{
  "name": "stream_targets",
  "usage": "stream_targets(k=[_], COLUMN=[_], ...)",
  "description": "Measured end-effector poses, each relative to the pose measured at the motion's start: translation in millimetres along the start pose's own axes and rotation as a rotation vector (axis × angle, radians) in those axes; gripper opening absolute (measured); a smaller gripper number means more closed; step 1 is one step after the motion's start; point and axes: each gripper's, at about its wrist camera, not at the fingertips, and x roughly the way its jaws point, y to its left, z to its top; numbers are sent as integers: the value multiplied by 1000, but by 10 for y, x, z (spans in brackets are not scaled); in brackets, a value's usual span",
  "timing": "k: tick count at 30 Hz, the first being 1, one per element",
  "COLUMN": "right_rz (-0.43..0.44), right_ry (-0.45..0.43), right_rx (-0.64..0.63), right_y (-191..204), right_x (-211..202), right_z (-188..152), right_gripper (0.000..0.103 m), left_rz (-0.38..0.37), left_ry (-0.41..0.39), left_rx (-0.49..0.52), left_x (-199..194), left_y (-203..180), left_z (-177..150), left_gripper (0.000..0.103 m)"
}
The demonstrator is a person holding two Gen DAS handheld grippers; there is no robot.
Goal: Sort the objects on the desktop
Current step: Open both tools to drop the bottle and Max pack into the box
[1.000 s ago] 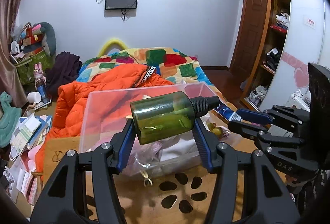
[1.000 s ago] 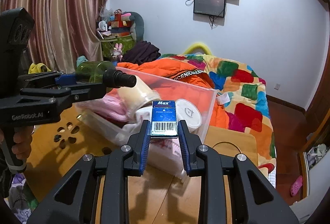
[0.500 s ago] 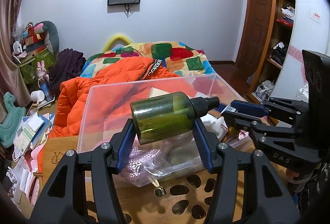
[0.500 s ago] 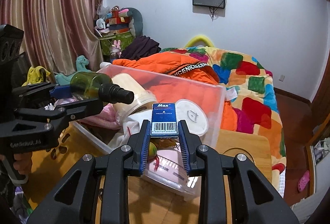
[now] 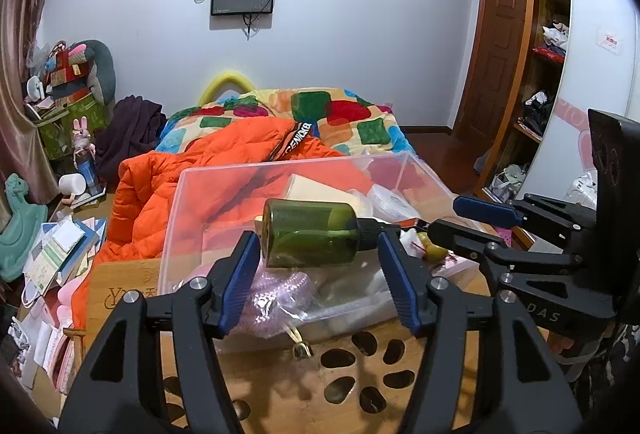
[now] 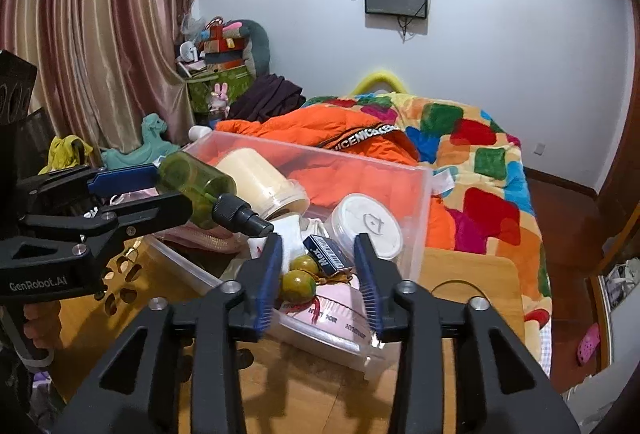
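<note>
A clear plastic bin (image 5: 428,170) (image 6: 420,210) stands on the wooden table and holds several items. My left gripper (image 5: 320,254) has opened wide over the bin; the green bottle with a black cap (image 5: 312,232) (image 6: 200,190) lies between its pads, and I cannot tell if it still touches them. My right gripper (image 6: 318,274) is open over the bin's right part. The small blue Max box (image 6: 328,254) lies in the bin below it, beside two green-orange fruits (image 6: 298,284) and a white round lid (image 6: 370,226).
The bin also holds a cream roll (image 6: 256,178), pink cloth (image 5: 280,290) and a pink pack (image 6: 332,310). An orange jacket (image 5: 224,154) and a bed lie behind the bin. The table (image 5: 280,386) has paw-shaped cut-outs. Clutter covers the floor at the left (image 5: 52,254).
Both grippers moved over the bin and opened. The right one let the blue Max box drop into the bin. The left jaws spread wider than the bottle.
</note>
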Motion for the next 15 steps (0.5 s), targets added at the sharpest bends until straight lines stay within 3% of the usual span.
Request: stream_targets(k=[5,10,13,15], right_rz=[-10,-34,-57,-73], right_ry=[-19,-46,-63,-72], right_rx=[-9,-28,-34,-38], right_y=[61,153,220,257], right_x=[-140,-316,-417,-478], right_z=[10,-12,-31,-40], right_gripper=[41,50,59,71], left_rz=[12,34,50,63], left_ry=[-15,-36,-45,-55], left_rx=[10,24,31,34], left_x=[-124,-281,-374,-437], left_y=[-55,-91,-116,-130], left_z=[-4,-26,-51,-71], left_gripper=[65,75,77,77])
